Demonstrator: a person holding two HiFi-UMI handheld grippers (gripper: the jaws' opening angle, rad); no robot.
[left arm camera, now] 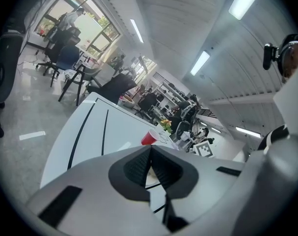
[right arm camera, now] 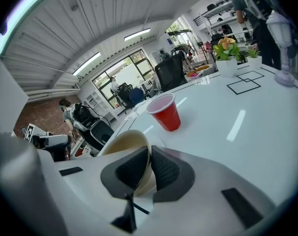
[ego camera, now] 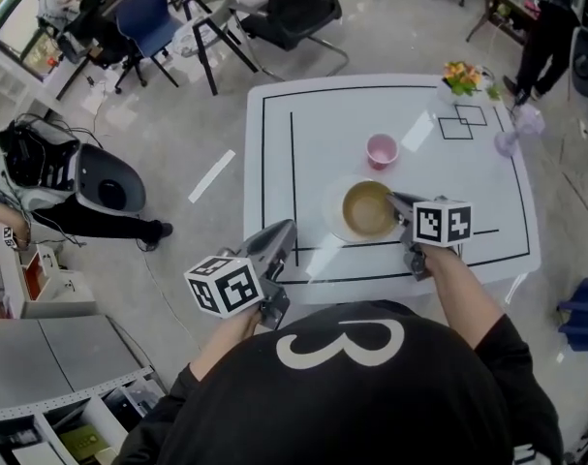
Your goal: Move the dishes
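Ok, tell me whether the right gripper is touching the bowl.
Touching. The right gripper view shows the right gripper shut on the rim of the bowl, one jaw inside, one outside.

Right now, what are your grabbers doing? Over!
Right gripper clamped on the bowl's rim. Left gripper shut, empty. Red cup beyond the bowl, apart from it.

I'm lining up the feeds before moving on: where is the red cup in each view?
Head view: red cup right of centre, just beyond the bowl.
Left gripper view: red cup near centre, small.
Right gripper view: red cup centre, upright, beyond the bowl.
Shared landmark: the potted flowers behind it.
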